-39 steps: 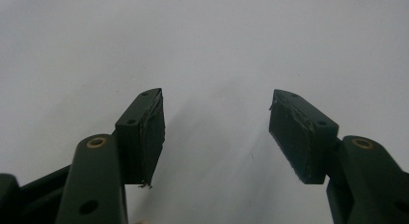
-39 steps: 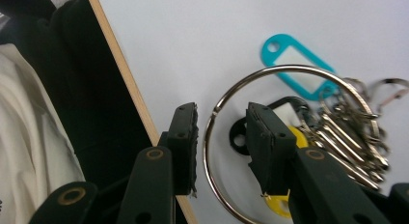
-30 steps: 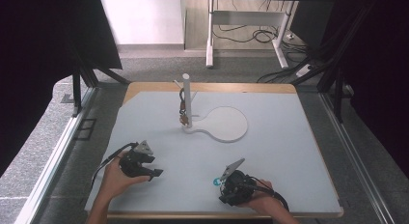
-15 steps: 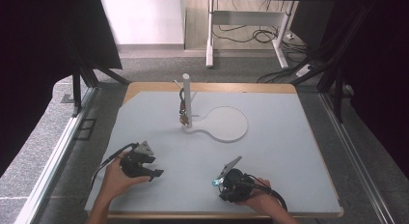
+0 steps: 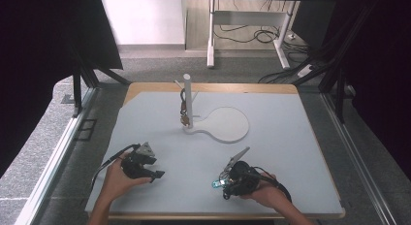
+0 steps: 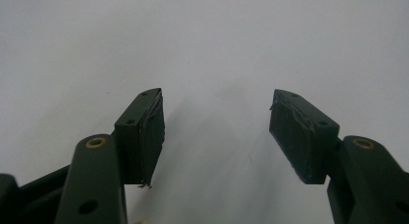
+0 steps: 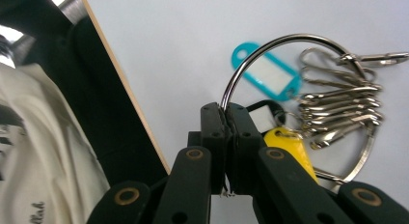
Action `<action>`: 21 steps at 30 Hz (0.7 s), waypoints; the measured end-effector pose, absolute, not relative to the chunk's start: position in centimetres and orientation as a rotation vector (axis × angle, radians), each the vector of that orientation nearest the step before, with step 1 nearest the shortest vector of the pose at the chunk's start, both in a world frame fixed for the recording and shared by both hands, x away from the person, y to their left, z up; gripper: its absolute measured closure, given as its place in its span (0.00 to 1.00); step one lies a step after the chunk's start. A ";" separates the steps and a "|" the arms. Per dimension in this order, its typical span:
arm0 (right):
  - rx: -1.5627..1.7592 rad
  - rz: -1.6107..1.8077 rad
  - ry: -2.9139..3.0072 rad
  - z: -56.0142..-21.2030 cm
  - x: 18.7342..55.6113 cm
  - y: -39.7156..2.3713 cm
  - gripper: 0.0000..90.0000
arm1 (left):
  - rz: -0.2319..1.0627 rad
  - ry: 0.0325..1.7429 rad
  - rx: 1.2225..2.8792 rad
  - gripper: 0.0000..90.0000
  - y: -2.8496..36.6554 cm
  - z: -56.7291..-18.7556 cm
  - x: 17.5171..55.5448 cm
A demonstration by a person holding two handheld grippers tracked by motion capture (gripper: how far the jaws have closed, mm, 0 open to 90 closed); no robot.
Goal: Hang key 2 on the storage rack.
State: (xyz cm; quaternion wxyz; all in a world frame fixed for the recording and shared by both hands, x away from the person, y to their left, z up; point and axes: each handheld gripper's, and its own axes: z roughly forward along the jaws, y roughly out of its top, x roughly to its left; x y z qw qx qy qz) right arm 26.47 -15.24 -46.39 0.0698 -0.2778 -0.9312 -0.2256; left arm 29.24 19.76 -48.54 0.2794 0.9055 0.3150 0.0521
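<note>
My right gripper [image 7: 224,108] is shut on the wire of a large metal key ring [image 7: 251,52]; its jaws have just been closing onto it. The ring carries a teal tag [image 7: 267,72], a yellow tag [image 7: 289,144] and several metal clips [image 7: 337,108], all lying on the grey mat. In the high view the right gripper [image 5: 222,185] sits near the table's front edge. My left gripper [image 6: 214,132] stands open above bare mat with nothing between its jaws, and it appears at the front left [image 5: 154,175].
A white post [image 5: 187,96] on a round flat base [image 5: 228,124] stands mid-table, with a small brown bunch [image 5: 184,116] hanging from it. The wooden front edge [image 7: 123,84] of the table runs close beside the right gripper.
The right hand has shifted slightly near the front edge, and a teal glint now shows at its tip. The left hand has kept still.
</note>
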 end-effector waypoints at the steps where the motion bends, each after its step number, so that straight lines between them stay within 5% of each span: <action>1: -0.840 -0.683 -2.793 -46.1 26.7 -15.4 0.97 | 0.139 0.845 2.425 0.42 19.8 -48.5 29.2; 21: -0.870 -0.659 -2.740 -39.6 32.5 -16.9 0.97 | 0.109 0.890 2.377 0.42 20.8 -48.8 29.3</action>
